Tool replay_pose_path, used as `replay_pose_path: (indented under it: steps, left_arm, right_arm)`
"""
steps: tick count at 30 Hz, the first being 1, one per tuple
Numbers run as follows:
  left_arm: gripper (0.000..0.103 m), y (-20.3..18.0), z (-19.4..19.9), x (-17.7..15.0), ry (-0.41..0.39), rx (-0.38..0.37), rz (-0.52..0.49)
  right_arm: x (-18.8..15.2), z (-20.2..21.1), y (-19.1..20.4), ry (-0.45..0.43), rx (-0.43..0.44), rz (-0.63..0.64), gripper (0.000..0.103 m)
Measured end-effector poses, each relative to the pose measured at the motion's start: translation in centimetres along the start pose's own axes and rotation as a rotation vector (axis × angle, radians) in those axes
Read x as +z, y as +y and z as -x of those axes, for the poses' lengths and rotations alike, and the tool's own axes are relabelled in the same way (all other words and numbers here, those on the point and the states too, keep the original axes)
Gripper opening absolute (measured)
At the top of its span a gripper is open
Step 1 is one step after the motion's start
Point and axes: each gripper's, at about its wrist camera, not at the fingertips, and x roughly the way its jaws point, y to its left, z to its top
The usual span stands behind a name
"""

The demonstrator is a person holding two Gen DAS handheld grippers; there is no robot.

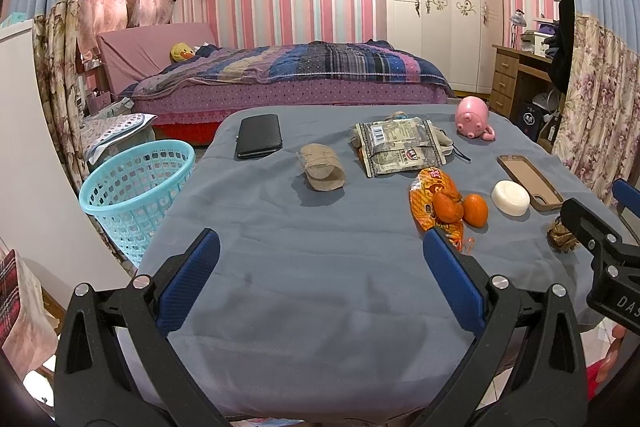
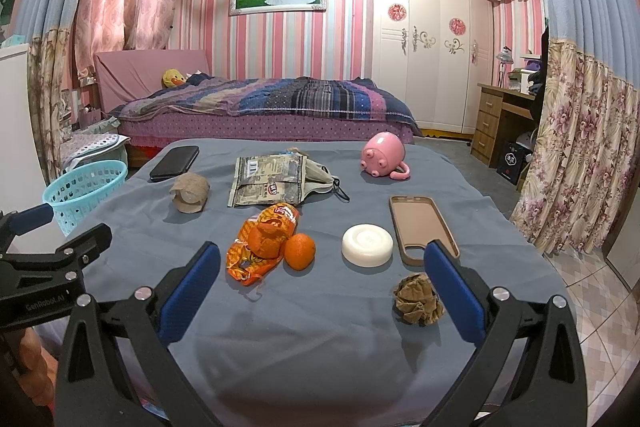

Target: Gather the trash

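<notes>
Both grippers hover over the blue-grey table cloth, jaws wide apart, holding nothing: left gripper, right gripper. The crumpled brown paper ball lies just beside the right gripper's right finger. The orange snack wrapper touches an orange; a grey foil packet lies beyond. A turquoise basket stands off the table's left edge. The white soap, phone case and pink mug lie nearby. The left gripper's body reads "GenRobot.AI".
</notes>
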Motion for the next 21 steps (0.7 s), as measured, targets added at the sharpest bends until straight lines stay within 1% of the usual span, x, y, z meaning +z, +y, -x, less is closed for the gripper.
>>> replay_pose_path:
  steps: [21]
  left_arm:
    - [0.098, 0.15, 0.02, -0.02, -0.002, -0.001, 0.001]
  right_arm:
    - [0.07, 0.08, -0.19, -0.002, -0.002, -0.002, 0.099]
